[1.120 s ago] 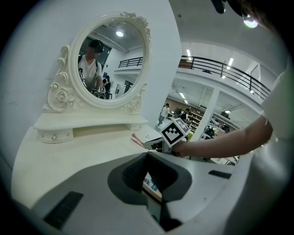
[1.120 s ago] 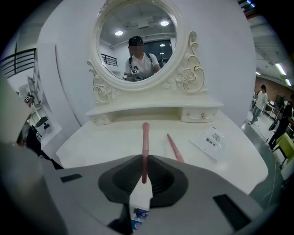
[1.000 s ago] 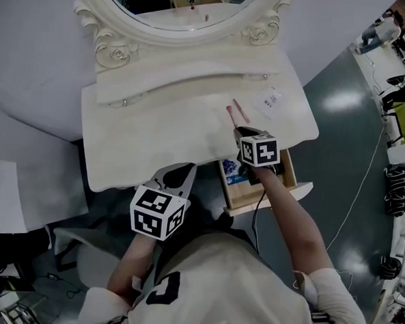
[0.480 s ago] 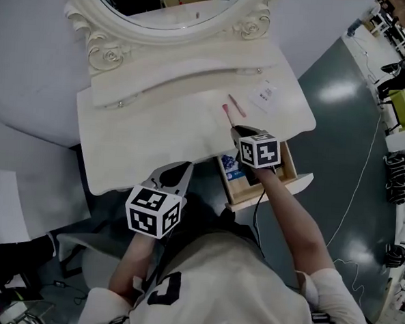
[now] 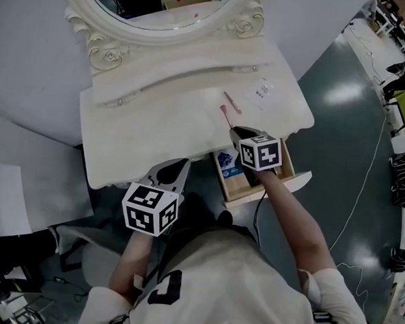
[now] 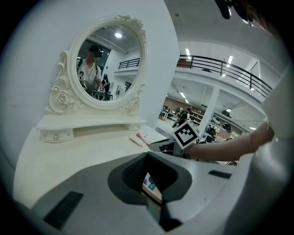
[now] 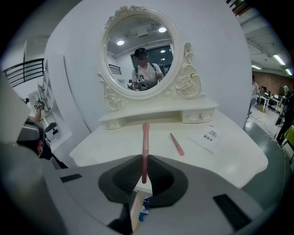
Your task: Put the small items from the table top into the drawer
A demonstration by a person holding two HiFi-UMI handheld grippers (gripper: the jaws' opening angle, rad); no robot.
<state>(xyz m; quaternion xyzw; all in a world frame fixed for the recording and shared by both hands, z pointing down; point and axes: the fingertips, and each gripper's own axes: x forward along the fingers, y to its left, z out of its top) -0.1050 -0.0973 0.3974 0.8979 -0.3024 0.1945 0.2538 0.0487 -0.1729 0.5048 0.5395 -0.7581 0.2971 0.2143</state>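
Observation:
My right gripper is shut on a pink brush, gripping its handle with the head pointing toward the mirror. The right gripper view shows the brush standing up between the jaws of the right gripper. A second pink stick and a white packet lie on the white dressing table. Below the right hand the drawer stands open, with a blue item inside. My left gripper hovers shut and empty off the table's front edge.
An oval mirror in an ornate frame rises at the back, over a low shelf with small knobbed drawers. A white wall is behind and to the left. Grey floor lies to the right, and a person's torso fills the near side.
The right gripper, still holding the pink brush, has drawn back slightly toward the table's front edge and risen a little. The left gripper has stayed put.

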